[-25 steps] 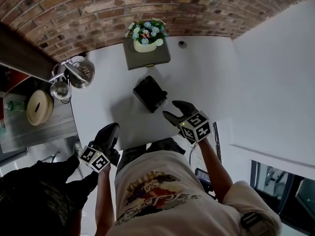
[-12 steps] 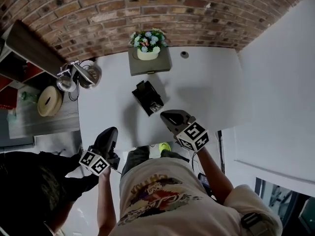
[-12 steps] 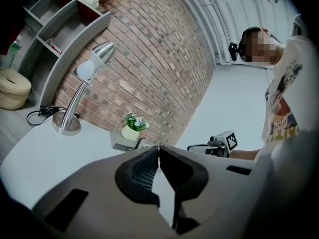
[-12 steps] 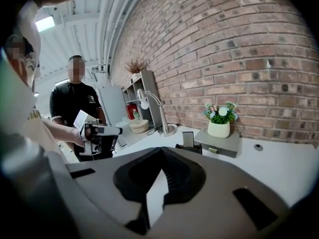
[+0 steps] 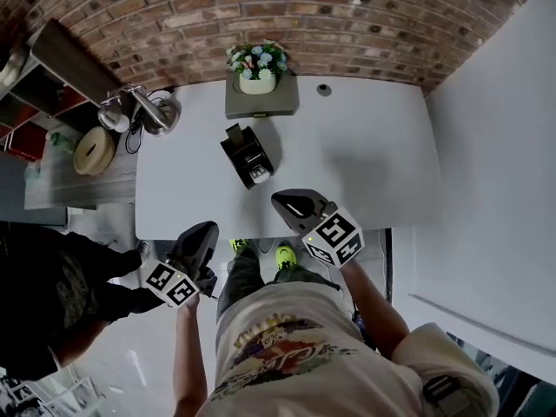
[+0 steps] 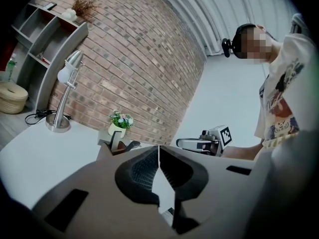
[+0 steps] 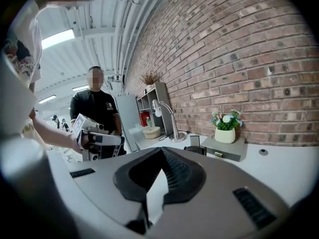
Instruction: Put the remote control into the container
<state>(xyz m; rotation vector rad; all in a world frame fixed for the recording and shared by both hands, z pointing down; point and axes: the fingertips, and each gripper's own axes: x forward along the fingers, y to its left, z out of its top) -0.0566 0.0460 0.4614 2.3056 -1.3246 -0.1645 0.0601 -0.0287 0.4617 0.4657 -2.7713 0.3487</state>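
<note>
Both empty: left gripper [image 5: 205, 233] and right gripper [image 5: 285, 203], jaws pressed together, near table [image 5: 373, 146] front edge. Remote [image 5: 258, 177] apparently inside black container [image 5: 241, 153]; task looks done.

Near centre of white rectangular surface [image 5: 373, 146]: black open-topped container [image 5: 246, 155]. Behind it, against red brick wall [image 5: 347, 16]: grey drawer box [image 5: 261, 102], white pot of flowers [image 5: 257, 66] on top. Far-left corner of surface: silver desk lamp [image 5: 156, 113].
</note>
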